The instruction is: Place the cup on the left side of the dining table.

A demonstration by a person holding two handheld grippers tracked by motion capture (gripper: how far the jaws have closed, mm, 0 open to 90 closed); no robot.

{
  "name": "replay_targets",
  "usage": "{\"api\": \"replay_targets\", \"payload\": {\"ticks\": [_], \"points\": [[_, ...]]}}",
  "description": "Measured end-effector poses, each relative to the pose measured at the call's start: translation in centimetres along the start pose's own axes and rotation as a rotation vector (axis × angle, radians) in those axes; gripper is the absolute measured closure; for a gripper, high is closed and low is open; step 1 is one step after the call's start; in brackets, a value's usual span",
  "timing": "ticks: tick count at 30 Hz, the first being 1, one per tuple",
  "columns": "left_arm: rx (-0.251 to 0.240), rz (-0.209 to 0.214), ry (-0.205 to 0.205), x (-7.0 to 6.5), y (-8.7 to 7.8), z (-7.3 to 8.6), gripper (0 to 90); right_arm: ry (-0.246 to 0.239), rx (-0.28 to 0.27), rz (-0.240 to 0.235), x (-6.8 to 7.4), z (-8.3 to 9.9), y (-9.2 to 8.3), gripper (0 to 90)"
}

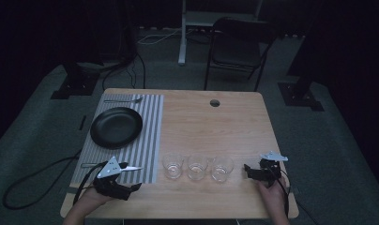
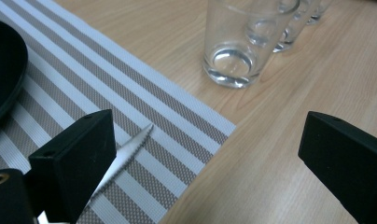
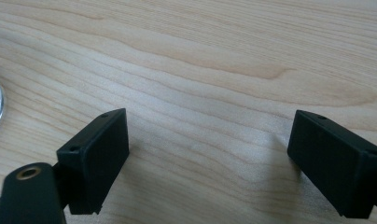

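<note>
A place setting is being laid at the left of a wooden bench (image 1: 216,126), where a striped placemat (image 1: 150,122) carries a black plate (image 1: 116,126), set at its middle so that cutlery can flank it. A utensil, seemingly a spoon (image 1: 124,100), lies across the mat's far edge, and another handle (image 1: 87,165) rests at the near left, too dim to identify. Over the mat's near edge, the left gripper (image 1: 133,177) hovers beside a serrated knife (image 2: 126,154), whose blade pokes out past the left jaw in the left gripper view, above the stripes. The jaws stand wide apart there, and whether the knife is pinned, merely touched, or lying on the mat below cannot be told. Right of the mat, three empty glasses (image 1: 197,166) stand in a row on the bare wood, close together, probably waiting to be distributed. At the far right, the right gripper (image 1: 247,169) rests low over the bench near the last glass, its jaws spread and holding nothing, seemingly parked while the left hand works.
</note>
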State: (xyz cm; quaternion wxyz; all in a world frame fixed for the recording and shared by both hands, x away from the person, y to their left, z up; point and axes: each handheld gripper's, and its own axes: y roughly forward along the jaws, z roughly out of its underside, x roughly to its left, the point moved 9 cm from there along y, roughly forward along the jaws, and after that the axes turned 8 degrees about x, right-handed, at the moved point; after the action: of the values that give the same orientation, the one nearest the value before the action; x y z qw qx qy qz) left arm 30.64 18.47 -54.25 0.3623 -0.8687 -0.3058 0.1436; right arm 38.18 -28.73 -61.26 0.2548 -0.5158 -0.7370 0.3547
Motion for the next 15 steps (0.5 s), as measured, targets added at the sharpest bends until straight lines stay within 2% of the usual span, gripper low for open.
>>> {"api": "replay_targets", "payload": {"ticks": [6, 15], "points": [[-0.022, 0.010, 0.013, -0.4, -0.1, -1.0, 4.5, 0.000, 0.000, 0.000, 0.0, 0.0, 0.0, 12.1], [-0.032, 0.029, 0.056, -1.2, 0.2, -3.0, 4.5, 0.000, 0.000, 0.000, 0.0, 0.0, 0.0, 12.1]]}}
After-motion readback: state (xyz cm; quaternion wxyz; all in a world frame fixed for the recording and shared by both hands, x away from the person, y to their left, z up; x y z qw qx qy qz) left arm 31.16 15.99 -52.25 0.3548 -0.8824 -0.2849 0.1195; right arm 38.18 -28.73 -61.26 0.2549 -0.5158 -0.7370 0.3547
